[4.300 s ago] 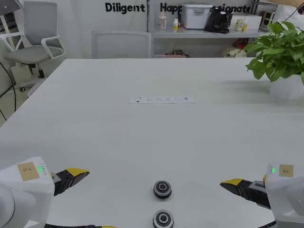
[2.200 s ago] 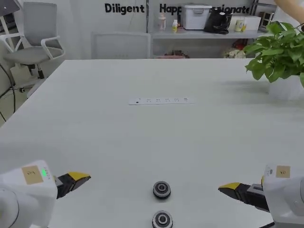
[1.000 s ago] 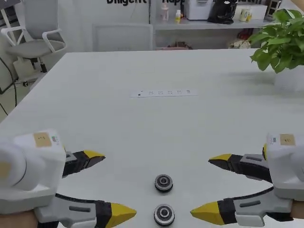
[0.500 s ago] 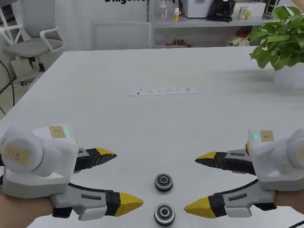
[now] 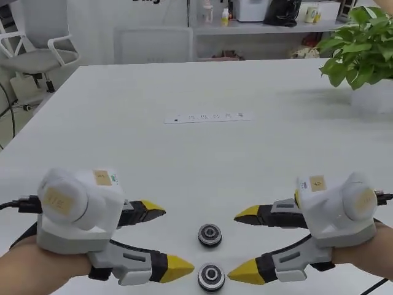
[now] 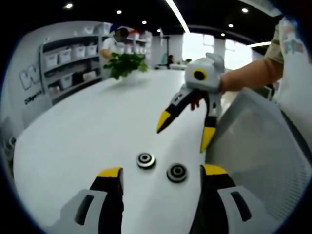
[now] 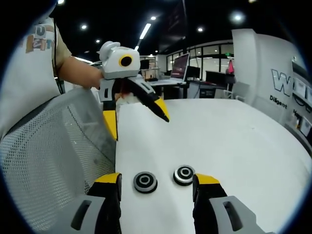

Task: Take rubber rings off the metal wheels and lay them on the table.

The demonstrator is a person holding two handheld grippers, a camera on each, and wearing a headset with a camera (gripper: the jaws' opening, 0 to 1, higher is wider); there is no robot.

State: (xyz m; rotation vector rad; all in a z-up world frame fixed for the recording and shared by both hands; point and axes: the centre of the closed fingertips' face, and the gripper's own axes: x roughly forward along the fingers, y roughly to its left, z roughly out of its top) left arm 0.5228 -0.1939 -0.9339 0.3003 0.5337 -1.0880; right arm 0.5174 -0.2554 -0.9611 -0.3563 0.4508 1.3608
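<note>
Now left tool and right tool, both gaping wide, have closed in; the two wheels sit between their tips, ready for gripping.

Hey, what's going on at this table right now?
A person holds a gripper in each hand over a white table. The left gripper and right gripper are both open, pointing inward at two small metal wheels lying between them. Neither touches a wheel, and the dark rubber rings look to be on both, so none has been removed yet.
</note>
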